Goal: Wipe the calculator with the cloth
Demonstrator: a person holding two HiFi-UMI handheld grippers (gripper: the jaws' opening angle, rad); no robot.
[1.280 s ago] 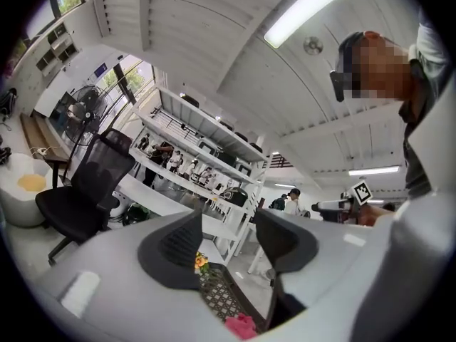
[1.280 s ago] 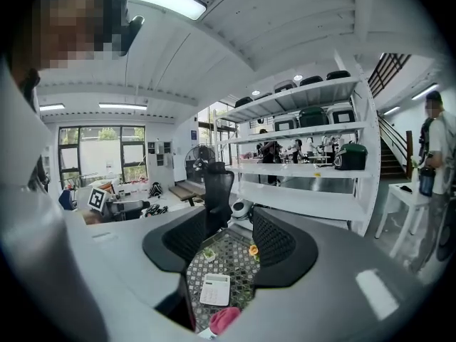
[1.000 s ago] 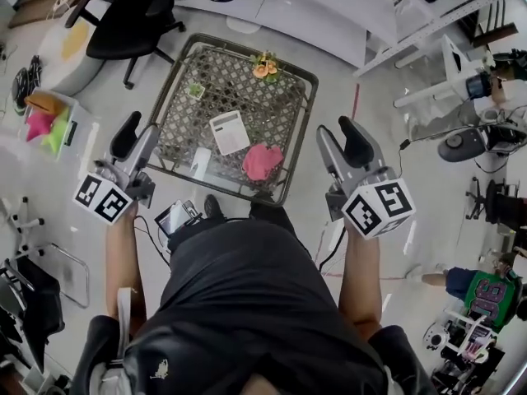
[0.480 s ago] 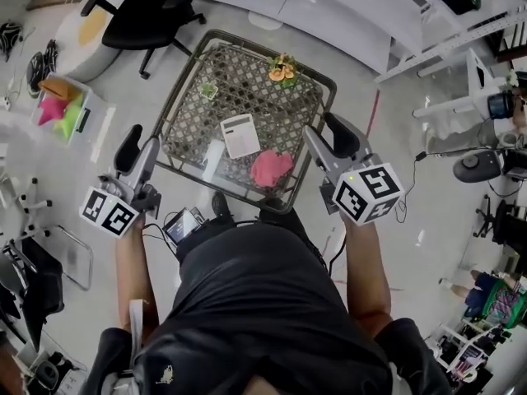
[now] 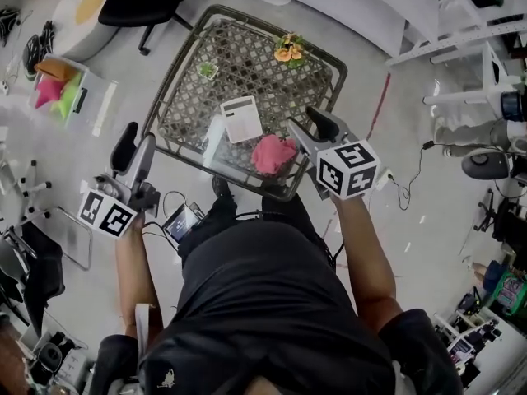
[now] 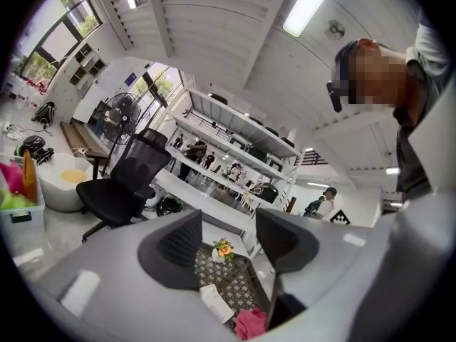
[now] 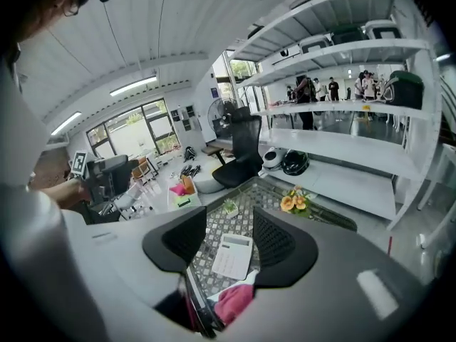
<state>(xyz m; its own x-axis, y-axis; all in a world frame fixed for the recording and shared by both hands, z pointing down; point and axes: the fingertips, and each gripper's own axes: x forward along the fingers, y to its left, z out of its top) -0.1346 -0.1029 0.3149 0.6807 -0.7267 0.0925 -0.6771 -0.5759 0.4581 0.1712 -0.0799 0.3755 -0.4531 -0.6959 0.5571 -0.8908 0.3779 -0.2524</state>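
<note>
Right gripper (image 5: pixel 311 128): open, with nothing in it. It hangs over the near right side of the table (image 5: pixel 177 64).
Left gripper (image 5: pixel 136 146): open and empty too. It is off the table's left side, well away from the things.
Cloth (image 5: pixel 273 153): pink and bunched up, by the table's near edge, just left of your right gripper.
Calculator (image 5: pixel 241 118): white and flat, just beside the cloth, a bit farther from you. Its long side points away from you.
Nearer hand: your right one, so it looks best for picking up the cloth.
Right gripper view: the calculator shows in the gap between the jaws, with the cloth lower down. The head view does not show that line-up.
</note>
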